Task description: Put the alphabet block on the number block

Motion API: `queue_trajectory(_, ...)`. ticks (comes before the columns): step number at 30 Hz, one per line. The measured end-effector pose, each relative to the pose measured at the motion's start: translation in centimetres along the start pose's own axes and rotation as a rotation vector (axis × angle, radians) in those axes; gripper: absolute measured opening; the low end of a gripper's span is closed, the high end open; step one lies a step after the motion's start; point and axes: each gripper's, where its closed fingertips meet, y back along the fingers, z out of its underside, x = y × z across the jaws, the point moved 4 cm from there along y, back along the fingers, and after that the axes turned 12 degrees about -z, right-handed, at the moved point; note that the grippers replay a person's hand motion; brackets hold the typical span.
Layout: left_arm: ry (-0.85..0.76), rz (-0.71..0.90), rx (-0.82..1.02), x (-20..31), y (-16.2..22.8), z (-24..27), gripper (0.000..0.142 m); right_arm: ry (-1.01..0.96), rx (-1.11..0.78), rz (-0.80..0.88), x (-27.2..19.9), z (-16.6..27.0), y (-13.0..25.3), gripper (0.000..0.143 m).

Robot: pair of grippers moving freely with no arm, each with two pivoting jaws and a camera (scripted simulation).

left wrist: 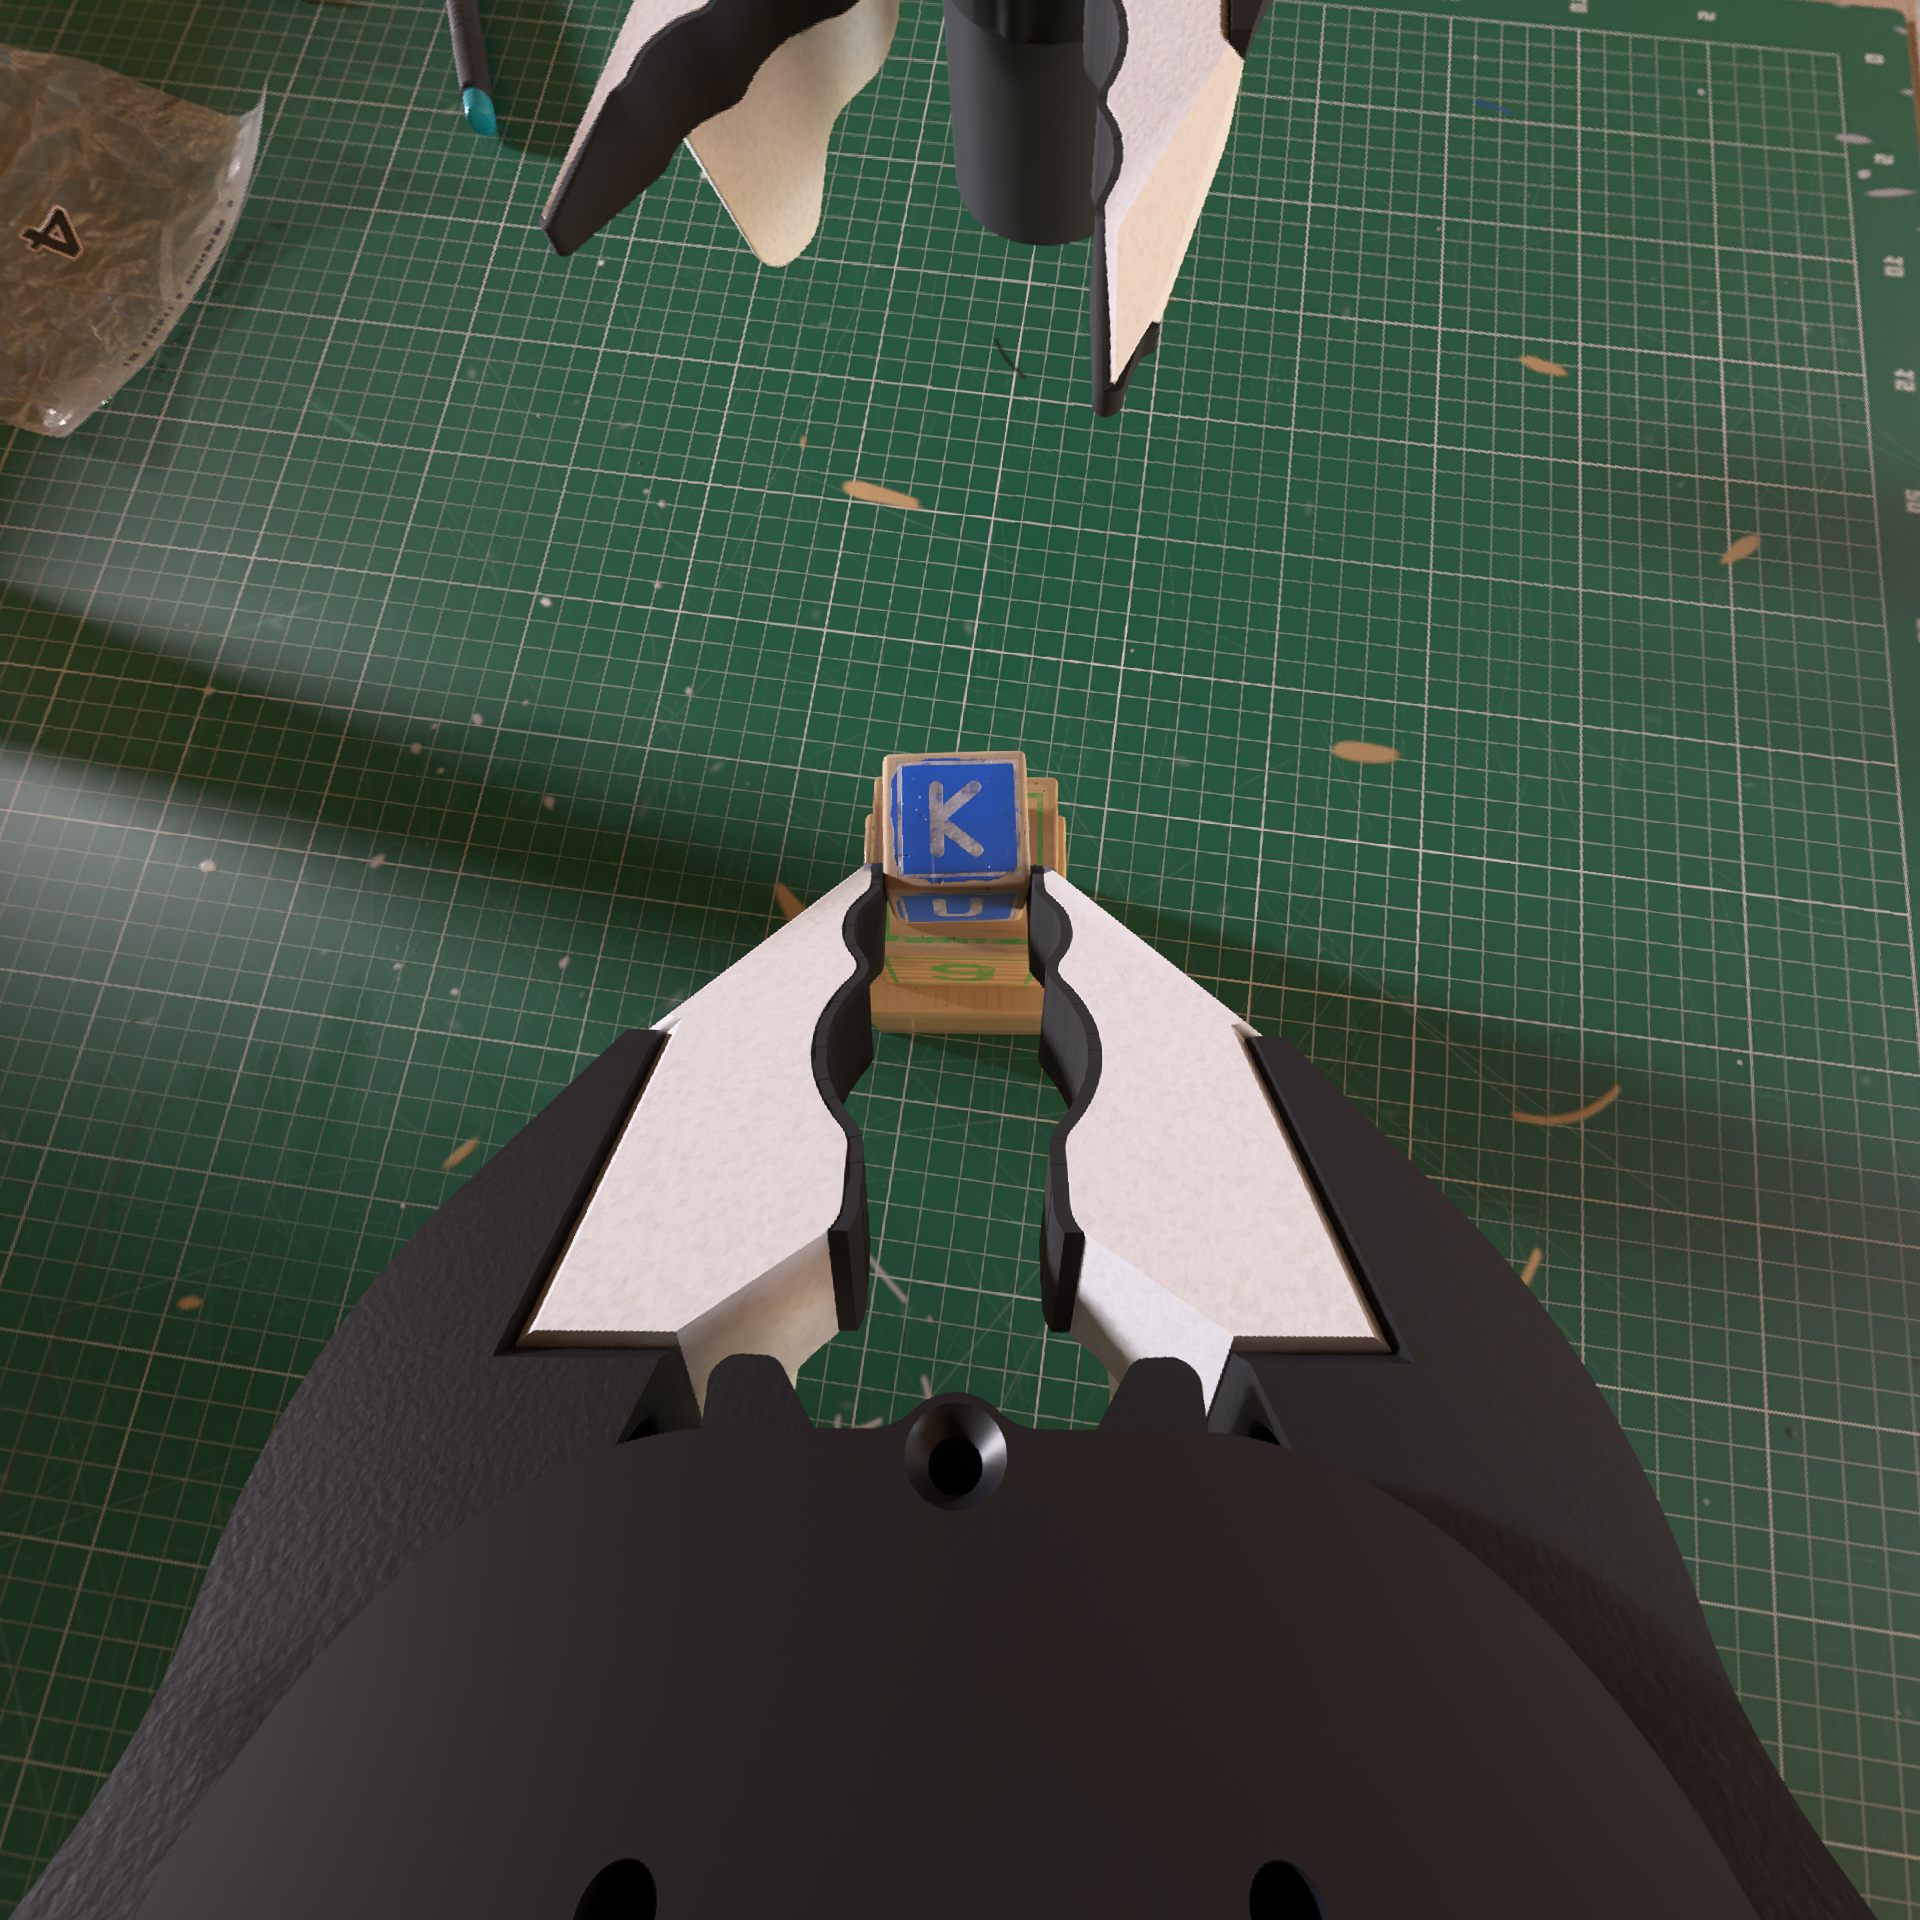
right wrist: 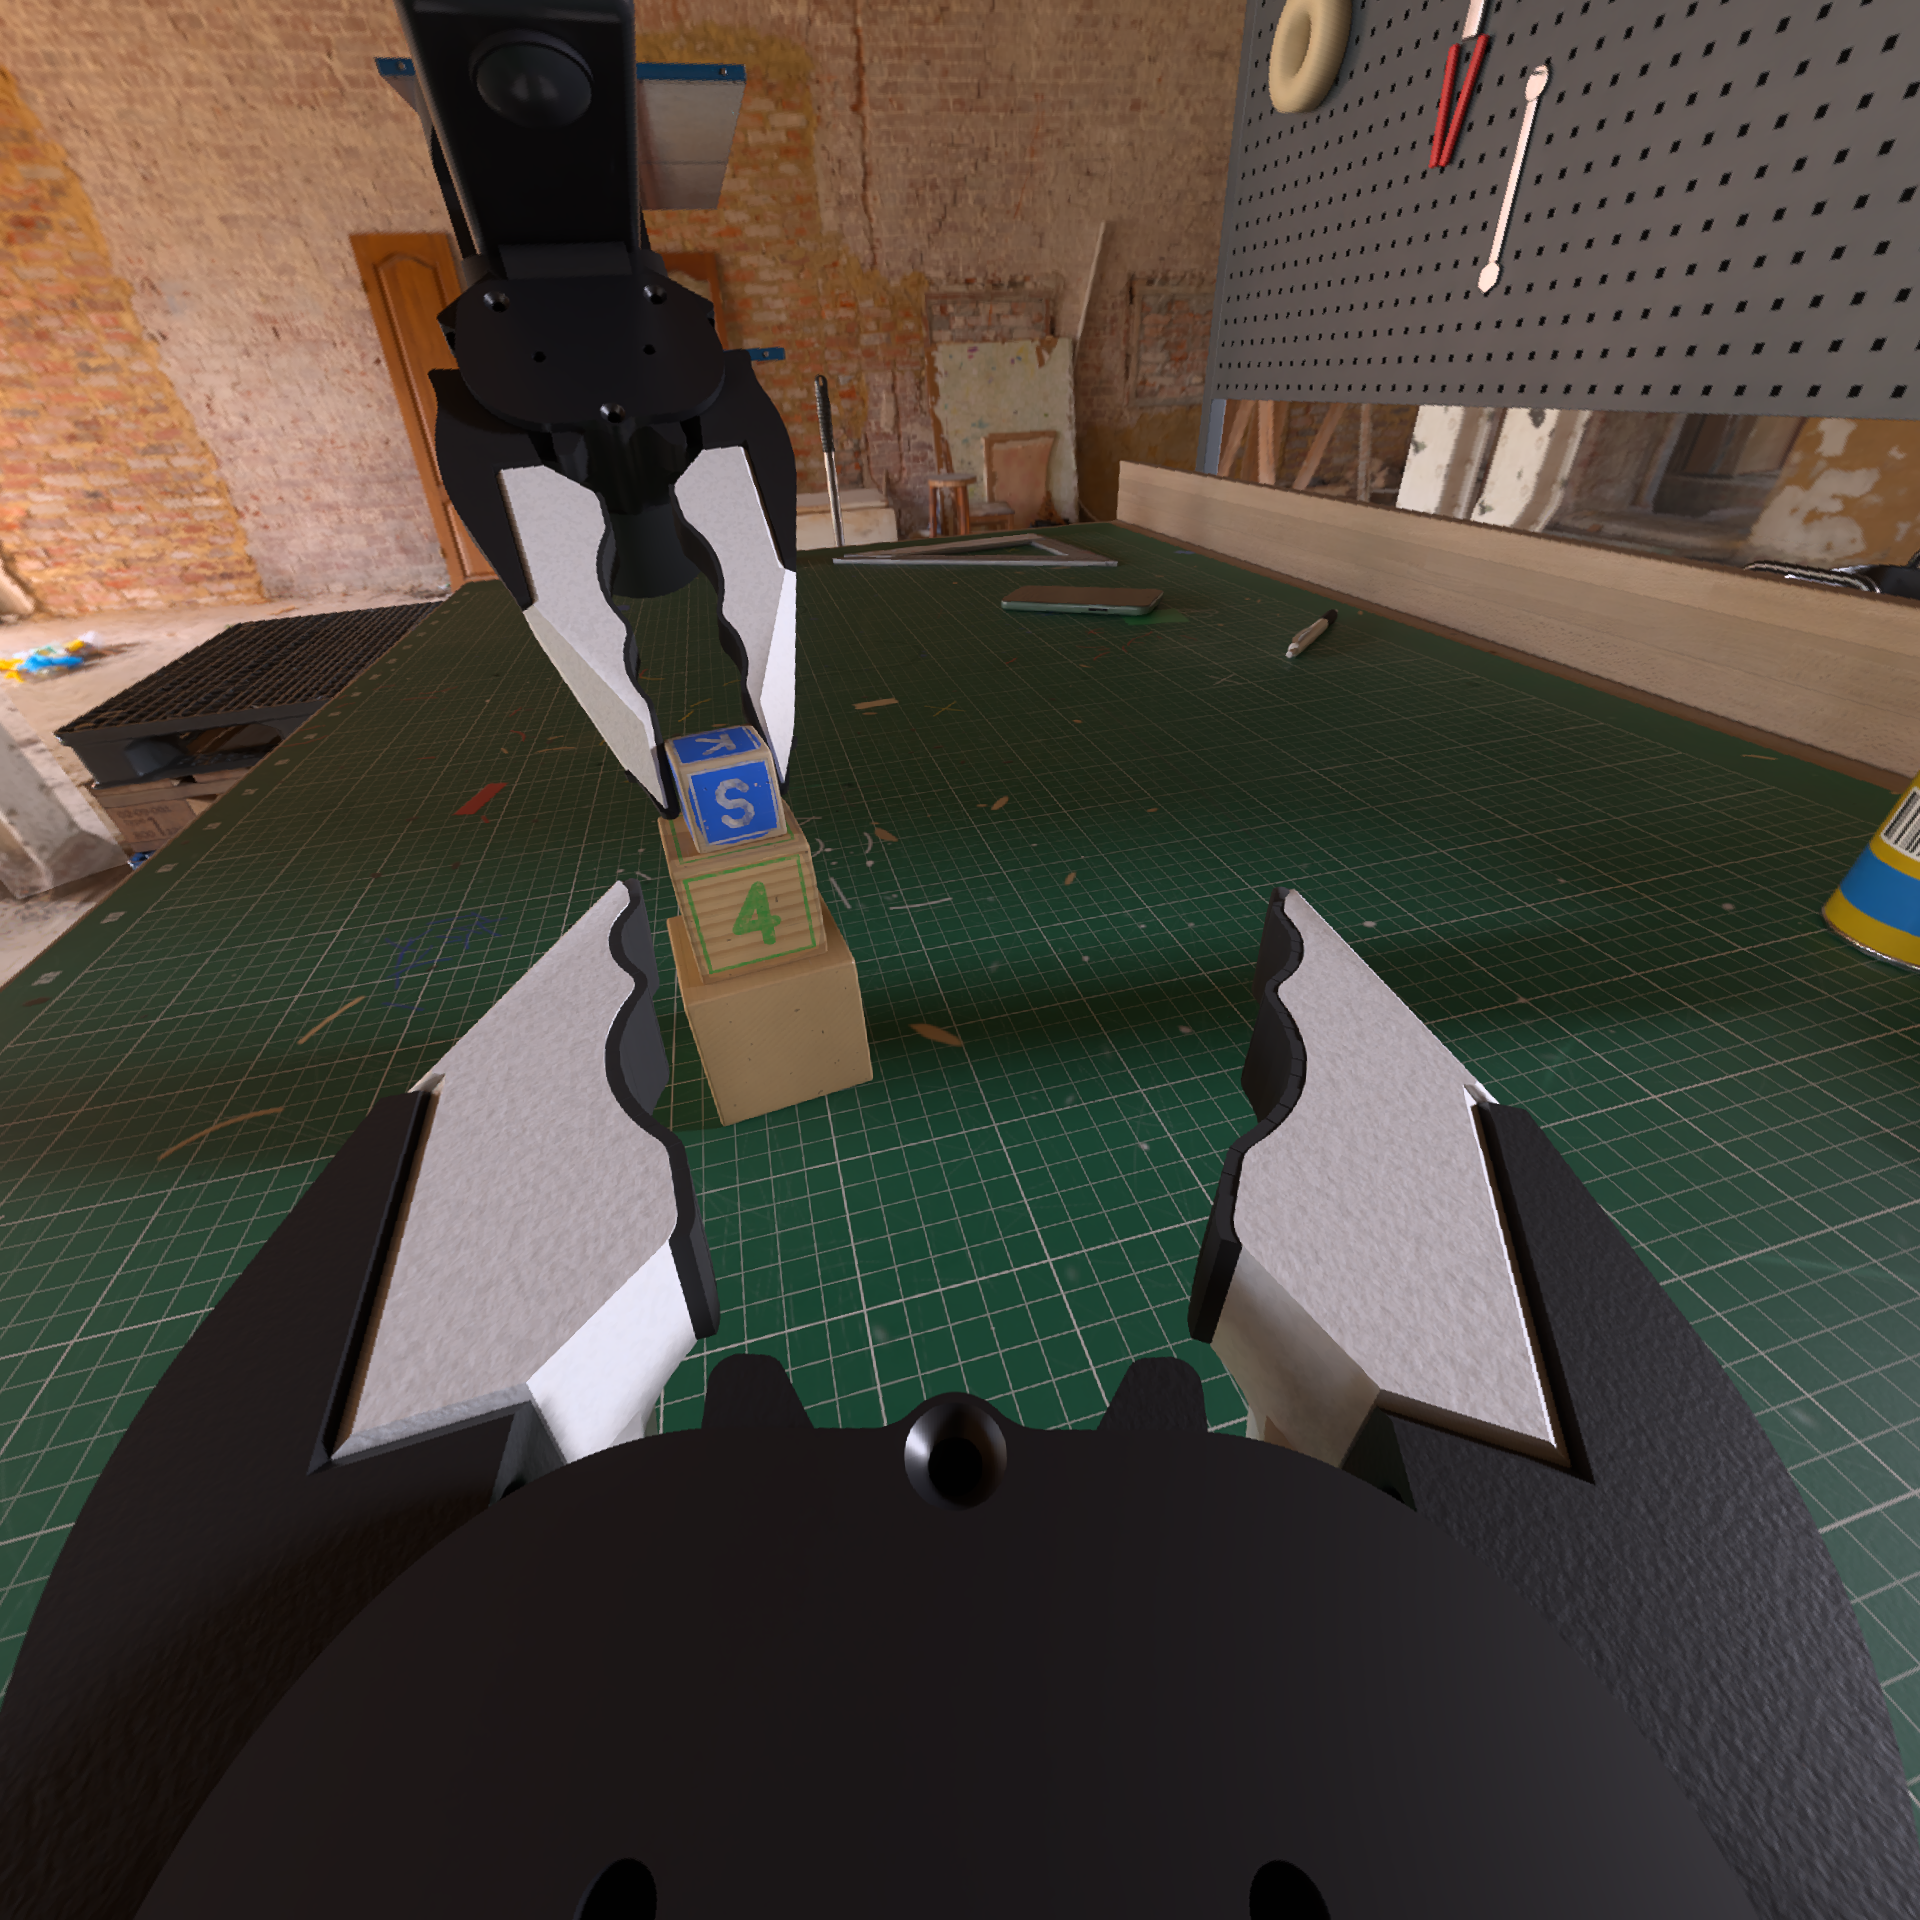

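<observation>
The blue alphabet block [left wrist: 956, 821] sits on top of the wooden number block [left wrist: 961, 974], which bears green marks and itself stands on a larger plain wooden block [right wrist: 779, 1029]. My left gripper [left wrist: 958, 888] is shut on the alphabet block, its fingertips against the block's two sides. In the right wrist view the left gripper [right wrist: 722, 784] comes down from above onto the alphabet block [right wrist: 732, 800], which rests slightly turned on the number block [right wrist: 753, 914]. My right gripper [right wrist: 956, 899] is open and empty, a little in front of the stack; it also shows in the left wrist view [left wrist: 831, 322].
The green cutting mat [left wrist: 1455, 727] covers the table. A plastic bag [left wrist: 94, 239] and a pen [left wrist: 473, 73] lie beyond the stack. A yellow-blue can [right wrist: 1881, 894], a phone [right wrist: 1081, 600], a second pen [right wrist: 1309, 632], a wooden rail [right wrist: 1507, 582] and a pegboard [right wrist: 1558, 208] are on the right.
</observation>
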Motion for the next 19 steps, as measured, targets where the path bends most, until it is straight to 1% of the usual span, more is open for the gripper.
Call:
queue_trajectory(2, 0.001, 0.004, 0.005, 0.0, 0.0, 0.0, 0.027, -0.001, -0.001, 0.000, 0.0, 0.0, 0.0, 0.115)
queue_trajectory(5, 0.001, -0.006, 0.016, 0.0, -0.1, 0.2, 0.037, -0.001, -0.001, 0.000, 0.0, 0.0, 0.0, 0.115)
queue_trajectory(7, 0.003, -0.033, 0.029, -0.5, 0.5, 0.2, 0.049, 0.000, 0.001, 0.004, 0.0, 0.0, 0.1, 0.116)
queue_trajectory(9, 0.030, -0.088, 0.063, -1.6, 2.0, 0.5, 0.063, 0.002, 0.004, 0.005, 0.0, -0.1, 0.1, 0.116)
queue_trajectory(11, 0.091, -0.159, 0.111, -3.2, 3.9, 1.4, 0.070, 0.004, 0.007, 0.006, 0.0, -0.1, 0.2, 0.116)
queue_trajectory(15, 0.197, -0.215, 0.185, -4.9, 6.7, 5.5, 0.076, 0.007, 0.005, 0.000, -0.1, -0.2, 0.1, 0.116)
queue_trajectory(17, 0.237, -0.222, 0.184, -5.0, 6.8, 8.0, 0.076, 0.009, 0.003, -0.002, -0.2, -0.2, 0.0, 0.116)
queue_trajectory(19, 0.273, -0.242, 0.166, -4.9, 6.3, 10.0, 0.072, 0.011, 0.001, -0.004, -0.3, -0.2, -0.1, 0.116)
